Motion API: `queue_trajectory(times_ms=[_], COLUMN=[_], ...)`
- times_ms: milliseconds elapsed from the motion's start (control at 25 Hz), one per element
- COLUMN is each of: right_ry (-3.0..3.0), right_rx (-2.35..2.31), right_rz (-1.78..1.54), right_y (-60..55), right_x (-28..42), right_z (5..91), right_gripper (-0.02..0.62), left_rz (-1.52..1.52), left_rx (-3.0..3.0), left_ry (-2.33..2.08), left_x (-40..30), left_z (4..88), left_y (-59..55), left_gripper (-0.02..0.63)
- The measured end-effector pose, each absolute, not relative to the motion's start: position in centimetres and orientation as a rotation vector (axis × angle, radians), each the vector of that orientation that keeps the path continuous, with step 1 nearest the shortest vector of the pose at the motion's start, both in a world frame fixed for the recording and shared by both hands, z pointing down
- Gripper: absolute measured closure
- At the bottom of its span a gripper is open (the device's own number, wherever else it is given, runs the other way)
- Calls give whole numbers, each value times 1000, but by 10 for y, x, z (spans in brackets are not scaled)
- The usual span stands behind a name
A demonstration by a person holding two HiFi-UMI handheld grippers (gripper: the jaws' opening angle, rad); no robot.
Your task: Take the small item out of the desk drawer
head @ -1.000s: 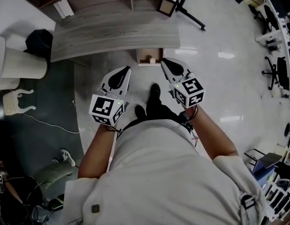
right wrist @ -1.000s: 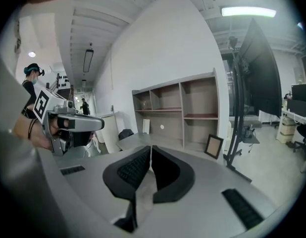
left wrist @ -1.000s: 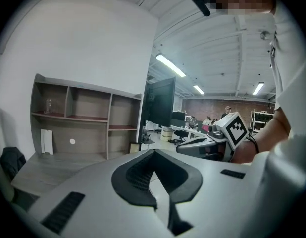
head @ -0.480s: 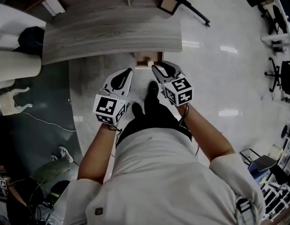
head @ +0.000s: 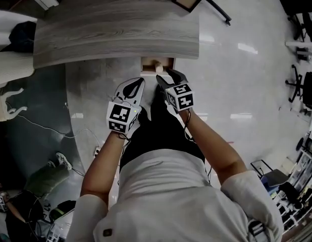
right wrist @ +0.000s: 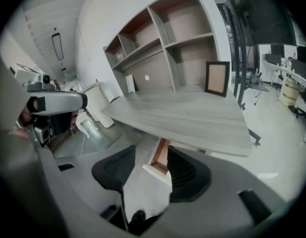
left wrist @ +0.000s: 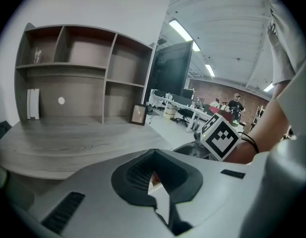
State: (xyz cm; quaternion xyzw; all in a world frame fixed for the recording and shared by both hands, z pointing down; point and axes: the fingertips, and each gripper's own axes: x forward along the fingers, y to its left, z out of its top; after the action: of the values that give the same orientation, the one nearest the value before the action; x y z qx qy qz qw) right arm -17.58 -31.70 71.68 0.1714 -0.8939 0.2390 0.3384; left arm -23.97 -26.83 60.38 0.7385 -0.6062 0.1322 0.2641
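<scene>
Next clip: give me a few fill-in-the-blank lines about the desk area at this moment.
The drawer under the desk stands ___.
The small item lies inside the ___.
The picture frame stands on top of the ___.
Missing words: open; drawer; desk.

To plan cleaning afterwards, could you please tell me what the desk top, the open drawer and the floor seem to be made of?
Desk top: grey wood grain, matte, likely laminate.
Drawer: warm brown inside, probably wood or board.
Floor: pale, glossy, mirroring ceiling lights; likely polished tile or stone.
</scene>
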Motion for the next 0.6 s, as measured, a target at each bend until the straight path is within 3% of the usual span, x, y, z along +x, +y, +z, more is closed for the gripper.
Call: queue_trajectory(times_ms=[600], right_ry=[-2117], right_rx=[392], right_rz=[681], right_y=[-324], right_x=[-174], right_z=[849], right_gripper=[374], left_rz=[405], left_rx=[1873], left_ry=[-1537], left_x=[-234], left_z=[721], left_y=[-293], left_gripper=[591])
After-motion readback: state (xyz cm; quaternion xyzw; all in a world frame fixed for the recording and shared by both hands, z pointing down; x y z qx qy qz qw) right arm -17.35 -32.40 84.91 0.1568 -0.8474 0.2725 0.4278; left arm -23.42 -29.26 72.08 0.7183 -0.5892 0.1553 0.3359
